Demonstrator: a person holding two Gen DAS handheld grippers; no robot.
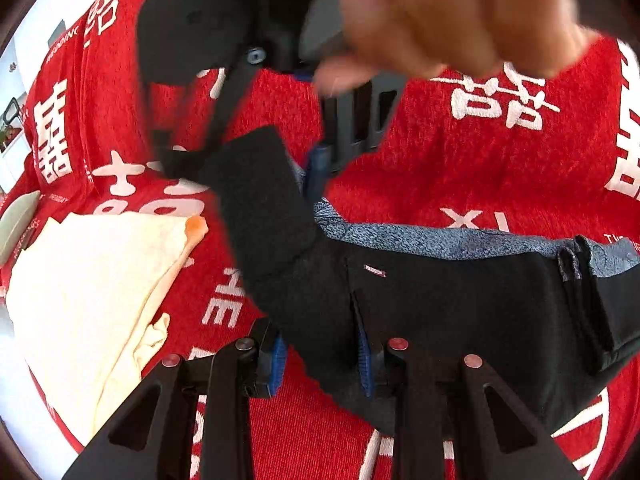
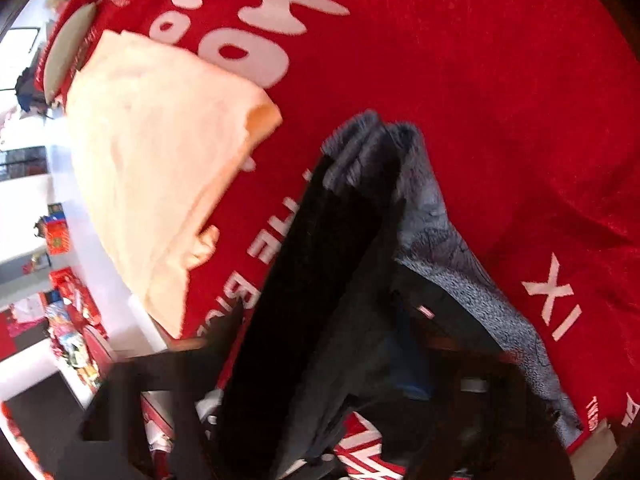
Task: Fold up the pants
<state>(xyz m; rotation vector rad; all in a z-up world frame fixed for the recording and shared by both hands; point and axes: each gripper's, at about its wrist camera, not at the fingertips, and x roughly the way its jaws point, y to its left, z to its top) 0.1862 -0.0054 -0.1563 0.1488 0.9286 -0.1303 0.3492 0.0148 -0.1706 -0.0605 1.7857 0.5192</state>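
Your left gripper [image 1: 322, 364] pinches pants [image 1: 460, 300]; they stretch sideways toward right gripper [image 1: 320, 168], nipping far end.

A red cloth [image 1: 460, 168] printed with white characters and letters covers the surface under the tongs. Left of the tongs, a folded cream garment [image 1: 92, 280] lies on it. Beyond that garment sits a pale grey-green cushion [image 2: 68, 44].
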